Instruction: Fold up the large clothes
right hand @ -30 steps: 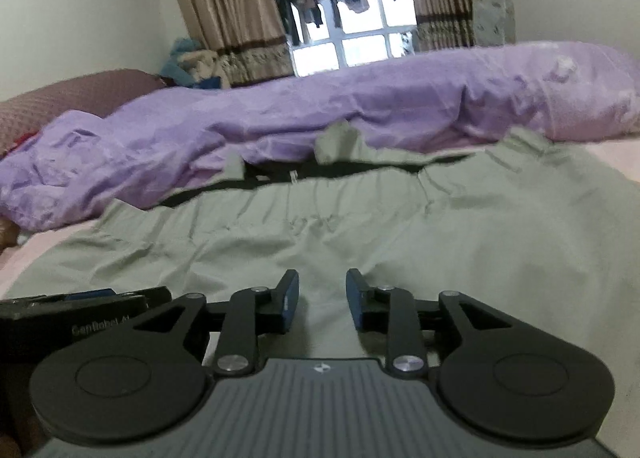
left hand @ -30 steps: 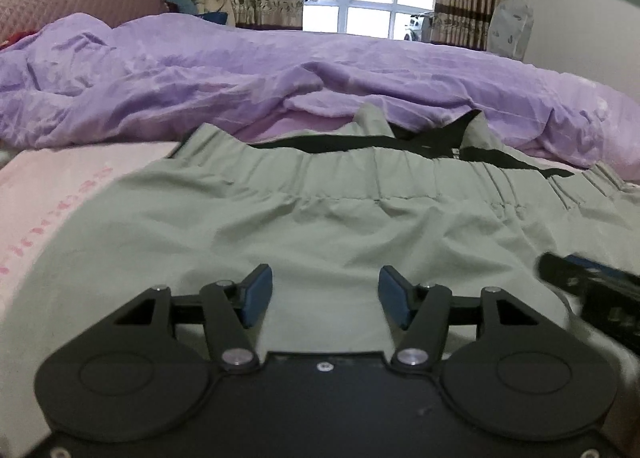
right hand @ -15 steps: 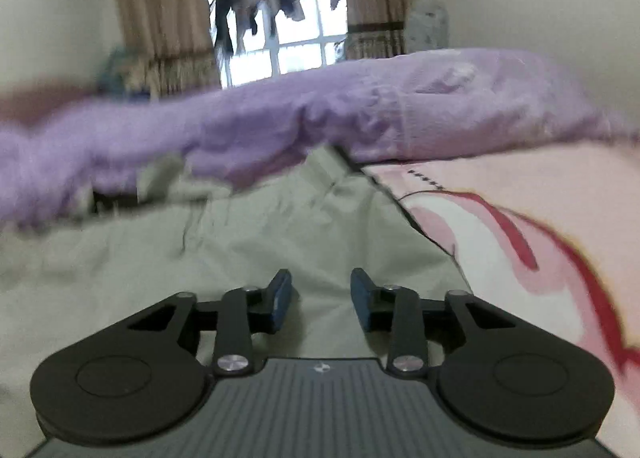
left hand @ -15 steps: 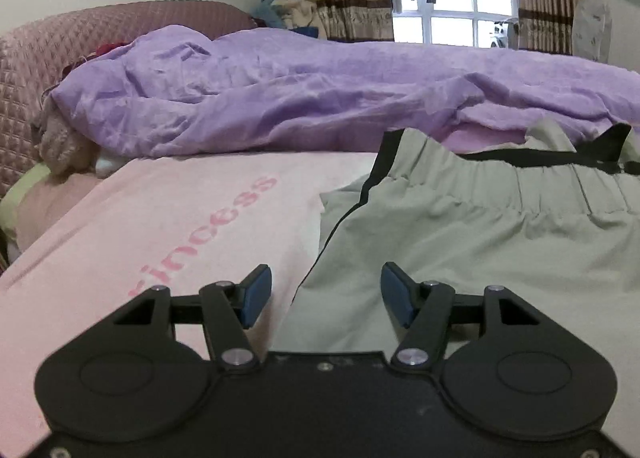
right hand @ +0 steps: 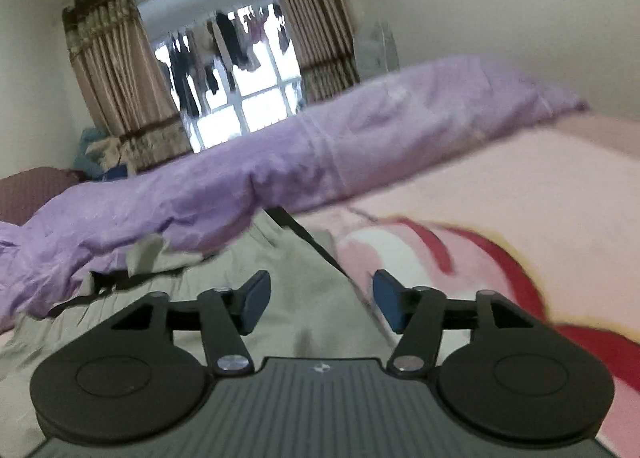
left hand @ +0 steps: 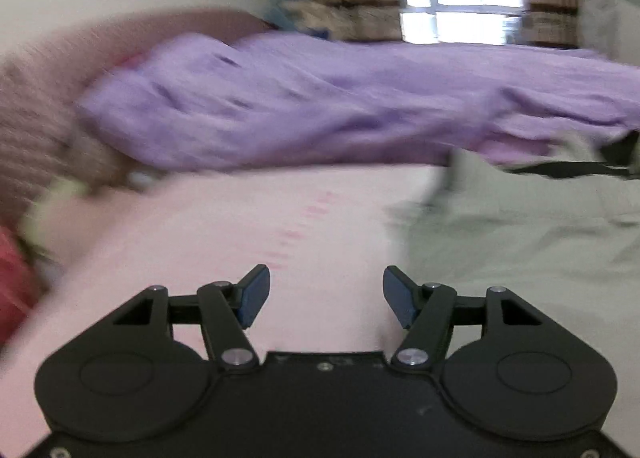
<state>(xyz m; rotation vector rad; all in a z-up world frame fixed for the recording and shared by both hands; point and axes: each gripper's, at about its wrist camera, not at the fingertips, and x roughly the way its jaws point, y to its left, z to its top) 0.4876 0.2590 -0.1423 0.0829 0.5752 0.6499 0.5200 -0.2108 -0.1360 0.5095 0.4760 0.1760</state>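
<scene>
Left gripper [left hand: 326, 296]: fingers spread wide, nothing between them, over the pink blanket [left hand: 224, 234] at lower centre.
Right gripper [right hand: 320, 300]: fingers wide apart, holding nothing, above the garment's right edge.
Grey-green garment [right hand: 304, 310]: lies flat on the pink blanket; right side of left view, lower left of right view; black trim [right hand: 310, 238].
Purple duvet [right hand: 248, 181]: bunched behind the garment.
Sharpness: left view blurred.
</scene>
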